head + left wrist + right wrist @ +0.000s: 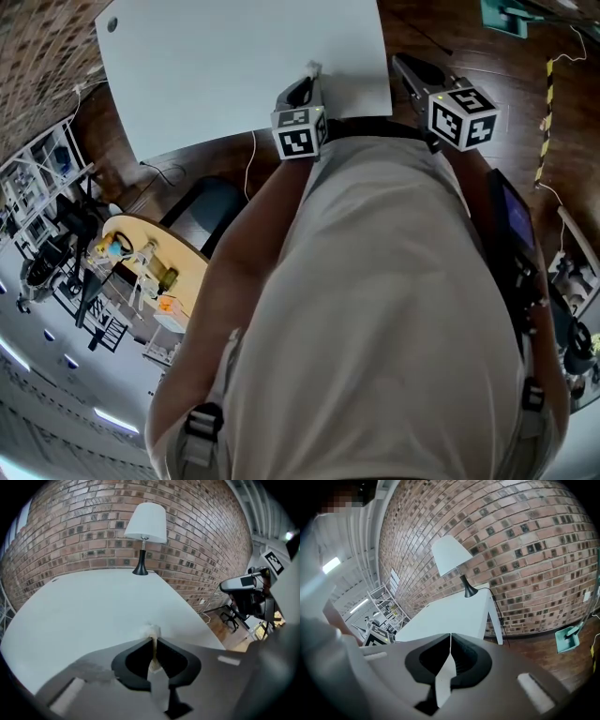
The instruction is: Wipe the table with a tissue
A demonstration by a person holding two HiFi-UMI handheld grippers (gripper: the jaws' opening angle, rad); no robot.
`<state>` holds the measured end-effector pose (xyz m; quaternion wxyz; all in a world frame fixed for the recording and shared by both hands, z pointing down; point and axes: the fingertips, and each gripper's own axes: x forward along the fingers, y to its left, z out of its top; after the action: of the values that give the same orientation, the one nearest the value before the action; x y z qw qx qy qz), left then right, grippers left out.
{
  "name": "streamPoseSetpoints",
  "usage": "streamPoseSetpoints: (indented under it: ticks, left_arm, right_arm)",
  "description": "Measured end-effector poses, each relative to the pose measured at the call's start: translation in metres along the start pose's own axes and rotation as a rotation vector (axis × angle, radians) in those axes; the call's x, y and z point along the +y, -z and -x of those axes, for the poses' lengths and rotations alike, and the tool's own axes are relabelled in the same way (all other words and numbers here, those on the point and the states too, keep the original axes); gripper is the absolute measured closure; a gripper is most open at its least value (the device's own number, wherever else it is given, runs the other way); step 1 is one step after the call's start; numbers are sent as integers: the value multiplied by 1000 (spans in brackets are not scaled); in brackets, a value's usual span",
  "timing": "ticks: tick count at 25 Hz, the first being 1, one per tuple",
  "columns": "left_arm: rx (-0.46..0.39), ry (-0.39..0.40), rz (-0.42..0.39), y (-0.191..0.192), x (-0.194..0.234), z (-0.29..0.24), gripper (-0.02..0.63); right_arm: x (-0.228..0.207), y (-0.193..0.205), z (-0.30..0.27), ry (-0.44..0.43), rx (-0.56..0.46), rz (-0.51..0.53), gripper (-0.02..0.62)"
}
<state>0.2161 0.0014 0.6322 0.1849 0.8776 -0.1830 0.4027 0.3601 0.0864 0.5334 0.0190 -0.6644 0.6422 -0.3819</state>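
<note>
- Tissue (pixel 152 632): a small pale wad pinched between the jaws of the left gripper (pixel 154 641), poking out past the tips. In the head view it sits upper centre (pixel 312 67), over the near edge of the white table (pixel 234 66); contact with the top cannot be told.
- Left gripper (pixel 307 86): jaws clamped on the tissue, pointing over the table edge.
- Right gripper (pixel 450 637): jaws pressed together with nothing between them. In the head view it is upper right of centre (pixel 410 71), at the table's right corner, over wooden floor (pixel 525 56).
- Table top (pixel 84 606): plain white and bare apart from a lamp (pixel 145 524) with a white shade and black stem at its far edge, against the brick wall (pixel 75 531).
- Right gripper view: same table (pixel 454 613) and lamp (pixel 452 555), centre frame.
- Head view, lower half: the person's torso in a light shirt (pixel 394 309).
</note>
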Motion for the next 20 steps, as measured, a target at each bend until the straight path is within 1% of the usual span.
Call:
streamPoseSetpoints:
  ticks: [2, 4, 5, 8, 9, 10, 11, 13, 14, 17, 18, 20]
  left_arm:
    - [-1, 54, -55, -3, -17, -4, 572]
    - [10, 90, -115, -2, -31, -6, 572]
    - [18, 110, -128, 0, -35, -6, 572]
    - [55, 185, -142, 6, -43, -5, 572]
    - [51, 203, -141, 4, -42, -2, 572]
    - [26, 211, -131, -1, -39, 2, 572]
    - [-12, 203, -113, -8, -31, 8, 572]
    - [-62, 140, -85, -15, -5, 22, 572]
    - [-62, 94, -81, -13, 11, 27, 572]
    - [-17, -35, -70, 8, 58, 34, 572]
    - [-7, -62, -64, 14, 68, 34, 572]
    - [-7, -96, -58, 17, 75, 34, 572]
  right_arm:
    - [-3, 1, 0, 4, 2, 1, 583]
    - [-4, 1, 3, 9, 3, -1, 583]
    - [-3, 1, 4, 11, 3, -4, 583]
    - [2, 5, 4, 12, 7, -9, 583]
    - [3, 6, 3, 13, 8, -9, 583]
    - [3, 5, 3, 15, 4, -10, 583]
    - [3, 3, 2, 17, -4, -12, 583]
    - [1, -3, 2, 26, -23, -20, 583]
    - [-1, -4, 3, 31, -27, -21, 583]
    - [-4, -6, 2, 37, -30, -13, 583]
    - [-4, -7, 2, 37, -32, -11, 583]
    - [-2, -8, 3, 38, -35, -12, 583]
